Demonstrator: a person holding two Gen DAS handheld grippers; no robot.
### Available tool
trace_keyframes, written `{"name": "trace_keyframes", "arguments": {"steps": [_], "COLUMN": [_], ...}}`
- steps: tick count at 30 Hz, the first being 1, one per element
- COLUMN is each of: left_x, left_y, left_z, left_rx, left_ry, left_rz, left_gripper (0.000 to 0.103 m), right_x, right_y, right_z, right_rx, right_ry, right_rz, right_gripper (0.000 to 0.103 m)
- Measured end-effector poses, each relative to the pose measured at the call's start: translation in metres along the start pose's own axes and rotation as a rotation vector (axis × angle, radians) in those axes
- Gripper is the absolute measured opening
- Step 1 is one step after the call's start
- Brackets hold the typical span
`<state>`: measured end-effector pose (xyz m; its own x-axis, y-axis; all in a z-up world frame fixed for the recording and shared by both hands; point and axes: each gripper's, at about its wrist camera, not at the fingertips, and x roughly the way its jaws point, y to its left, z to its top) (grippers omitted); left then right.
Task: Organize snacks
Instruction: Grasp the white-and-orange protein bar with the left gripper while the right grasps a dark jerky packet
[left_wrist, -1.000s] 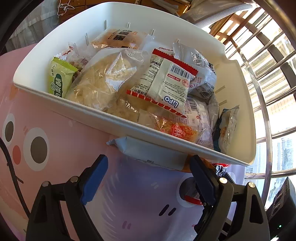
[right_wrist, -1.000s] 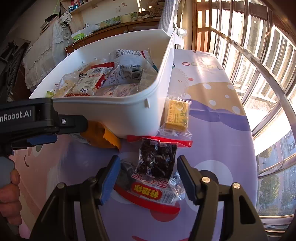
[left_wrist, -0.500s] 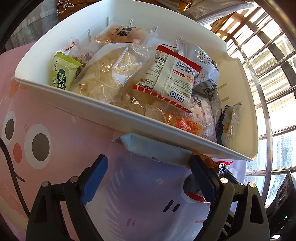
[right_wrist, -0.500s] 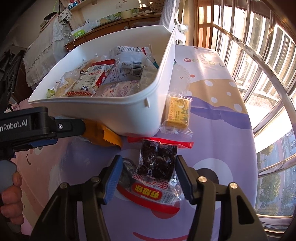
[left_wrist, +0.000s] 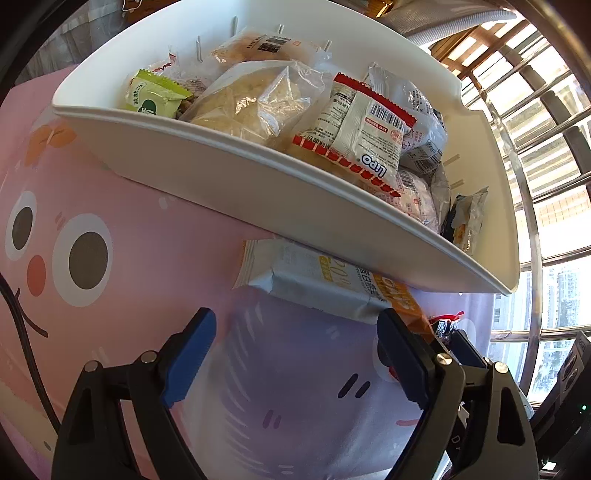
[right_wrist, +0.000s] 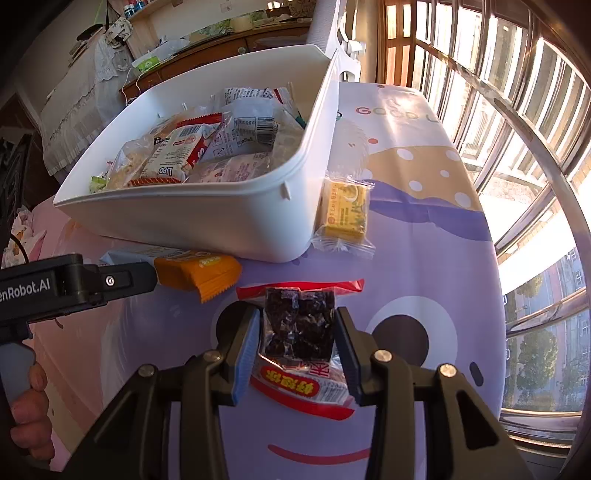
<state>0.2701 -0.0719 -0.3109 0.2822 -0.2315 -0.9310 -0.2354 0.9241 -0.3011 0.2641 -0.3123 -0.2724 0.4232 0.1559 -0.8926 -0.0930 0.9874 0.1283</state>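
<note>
Right wrist view first: the right gripper has just been closing, and its jaws now stand narrow with both pads against the sides of the clear red-edged packet of dark snacks, which lies flat on the cartoon tablecloth just in front of the white bin. Just beside the bin's right corner sits a yellow wrapped snack, touching the bin's wall. At the bin's front wall lies an orange and white packet, one end tucked under the bin's overhang. Left of that packet comes the left gripper, a person's hand on its grip.

Over to the left wrist view: jaws spread wide, nothing between the pads, hanging above the tablecloth just short of the orange and white packet, which rests against the base of the bin. Inside the bin the snacks are piled up: a white Lipo packet with red edges on top near the middle, a clear bag of pale puffed snacks to its left, a green packet at the bin's far left end.
</note>
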Motion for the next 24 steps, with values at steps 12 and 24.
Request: {"name": "trace_keyframes", "arguments": {"steps": [12, 24], "left_x": [0.011, 0.03], "left_y": [0.012, -0.017], "left_z": [-0.006, 0.008], "left_rx": [-0.119, -0.145], "left_ry": [0.042, 0.055], "left_rz": [-0.02, 0.114], "left_gripper": [0.088, 0.082], "right_x": [-0.002, -0.008], "right_y": [-0.007, -0.012], "right_z": [-0.001, -0.008], "right_rx": [0.039, 0.077], "right_ry": [0.034, 0.069], "right_rz": [0.028, 0.04], "right_gripper": [0.041, 0.041]}}
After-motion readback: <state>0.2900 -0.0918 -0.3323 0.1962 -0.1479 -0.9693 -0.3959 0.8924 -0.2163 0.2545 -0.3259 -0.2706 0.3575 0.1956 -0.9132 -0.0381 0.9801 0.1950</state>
